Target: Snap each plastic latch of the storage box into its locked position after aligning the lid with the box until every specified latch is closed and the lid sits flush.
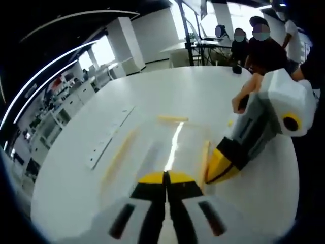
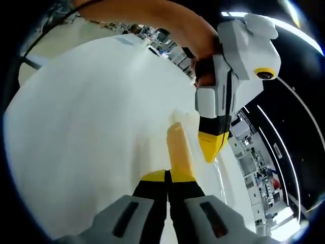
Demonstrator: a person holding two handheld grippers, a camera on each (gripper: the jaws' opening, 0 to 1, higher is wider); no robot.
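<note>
In the left gripper view, a power strip [image 1: 109,136] lies on the white table [image 1: 71,188], off to the left of the left gripper [image 1: 164,177], whose yellow-tipped jaws are clenched together on nothing. Just ahead of those tips sits the clear box lid [image 1: 170,145], edged by pale yellow latches: one [image 1: 119,152] along its left side, one [image 1: 172,118] at the far end, one [image 1: 205,158] on the right. The right gripper [image 1: 219,170] reaches in from the right, its tip down at that right-hand latch, with a hand [image 1: 242,99] behind it and people seated beyond the table.

In the right gripper view, the right gripper [image 2: 168,176] is likewise closed, jaws pressed together, its tips touching the near end of a yellow latch [image 2: 179,150] that runs straight ahead along the lid's edge. To the right, the left gripper [image 2: 211,152] points down at the lid just beside the latch; whether it touches is unclear. Shelving fills the far right.
</note>
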